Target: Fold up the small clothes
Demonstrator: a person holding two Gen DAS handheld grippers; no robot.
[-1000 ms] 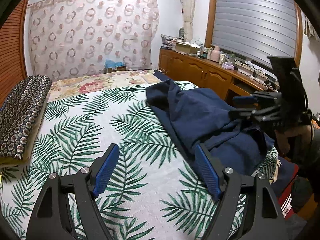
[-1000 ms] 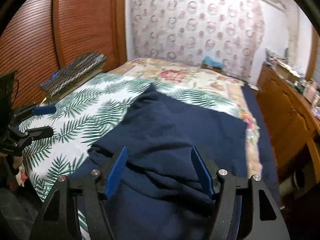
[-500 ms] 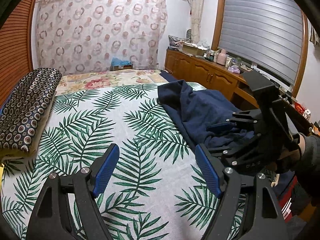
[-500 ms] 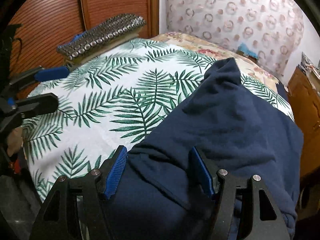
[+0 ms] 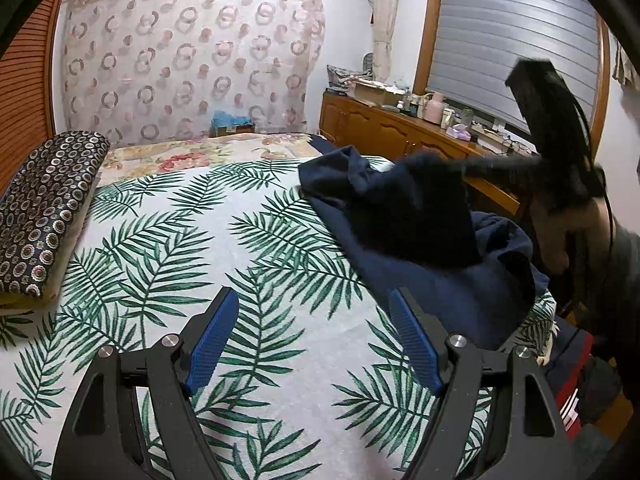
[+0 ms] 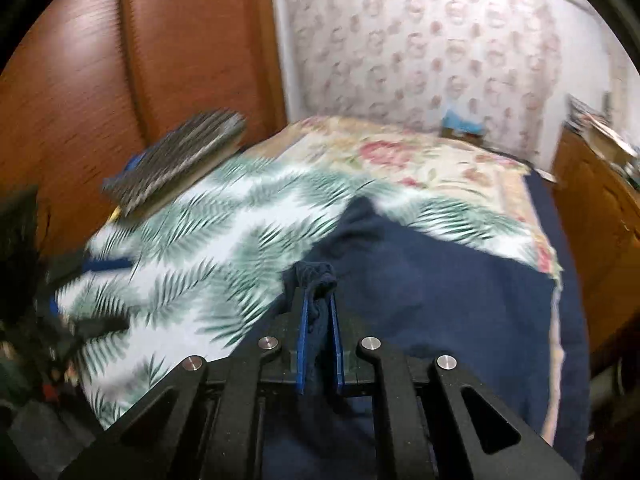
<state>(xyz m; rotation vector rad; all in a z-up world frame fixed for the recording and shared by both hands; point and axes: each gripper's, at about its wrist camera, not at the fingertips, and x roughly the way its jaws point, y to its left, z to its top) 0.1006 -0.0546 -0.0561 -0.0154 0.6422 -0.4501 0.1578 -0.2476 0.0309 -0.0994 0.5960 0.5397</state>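
1. Navy cloth, the garment (image 5: 420,248), lies along the right side of the bed (image 5: 200,240), off to the right of your left gripper (image 5: 316,340); its jaws stand wide apart over bare bedspread, holding nothing.
2. Your right gripper (image 6: 319,320) is nearer; its jaws are closing, a bunched edge pinched between the pads.

Soft indoor light, fisheye warp (right view motion-blurred)

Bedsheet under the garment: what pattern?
Green palm fronds on white; the bedsheet shows best in the left wrist view, beneath the navy garment.
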